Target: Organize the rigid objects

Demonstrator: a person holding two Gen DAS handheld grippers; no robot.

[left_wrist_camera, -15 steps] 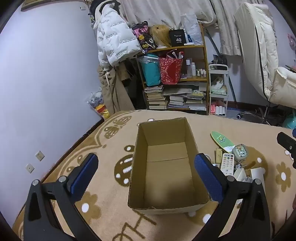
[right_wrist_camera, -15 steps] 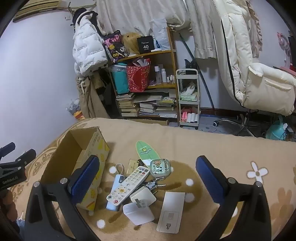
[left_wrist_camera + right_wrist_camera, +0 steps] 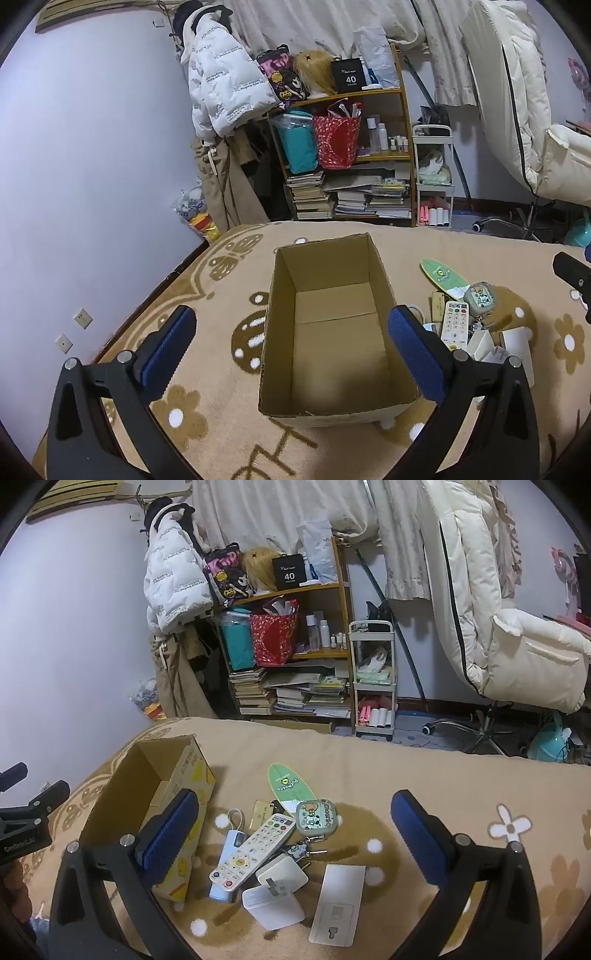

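A big bed [image 3: 369,760] with a tan flower blanket fills the room near us. On its left side sits an open box [image 3: 332,332] with nothing inside. The left gripper [image 3: 291,332] hangs over the box, tipped down, its jaws spread wide and holding nothing. The right gripper [image 3: 295,823] hangs over a little pile of things just right of the box. Its jaws are spread wide too, and they hold nothing.

In the pile, a flat white card box [image 3: 338,904] lies nearest on the right. Two white chargers [image 3: 275,897] sit beside it, one on top of the other. A white remote [image 3: 255,849] leans across a blue tube [image 3: 227,867]. Farther back lie a green board [image 3: 290,784] and a small green case [image 3: 316,818] with keys [image 3: 299,849].
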